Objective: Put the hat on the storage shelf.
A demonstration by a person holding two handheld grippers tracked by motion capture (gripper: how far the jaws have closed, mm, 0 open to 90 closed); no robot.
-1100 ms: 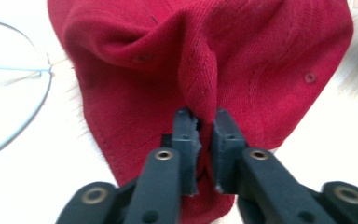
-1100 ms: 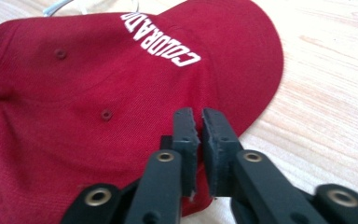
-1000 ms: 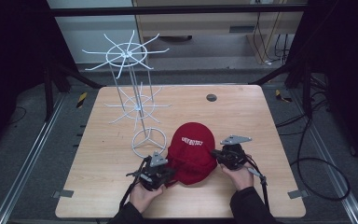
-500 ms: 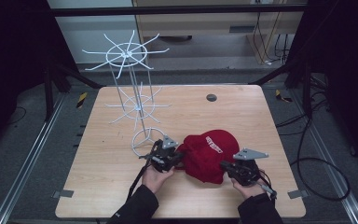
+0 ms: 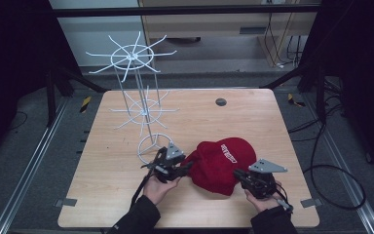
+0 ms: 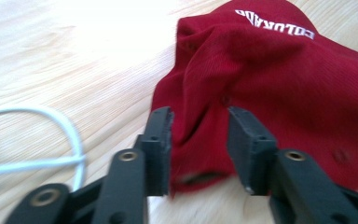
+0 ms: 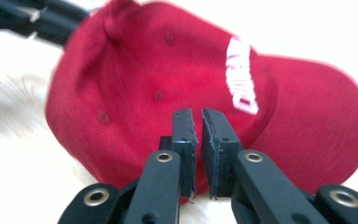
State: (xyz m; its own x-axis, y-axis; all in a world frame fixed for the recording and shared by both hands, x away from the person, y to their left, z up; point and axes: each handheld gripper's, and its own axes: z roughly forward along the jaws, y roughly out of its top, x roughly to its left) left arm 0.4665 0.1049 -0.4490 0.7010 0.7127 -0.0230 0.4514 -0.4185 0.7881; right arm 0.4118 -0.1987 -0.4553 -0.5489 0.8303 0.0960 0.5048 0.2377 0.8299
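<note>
The red cap (image 5: pixel 221 165) lies on the table (image 5: pixel 253 117) near me, beside the white wire rack (image 5: pixel 139 112). My left gripper (image 6: pixel 199 135) has just been opening, its jaws now spread around the cap's back fabric without pinching, seemingly letting go. My right gripper (image 7: pixel 199 140) has just opened a slit, nothing between its jaws.

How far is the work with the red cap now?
Done: the red cap lies flat on the table. In hand: the left gripper has just opened around its back edge; the right gripper, nearly shut, seems off it. Left, probably: hanging it on the white wire rack.
</note>
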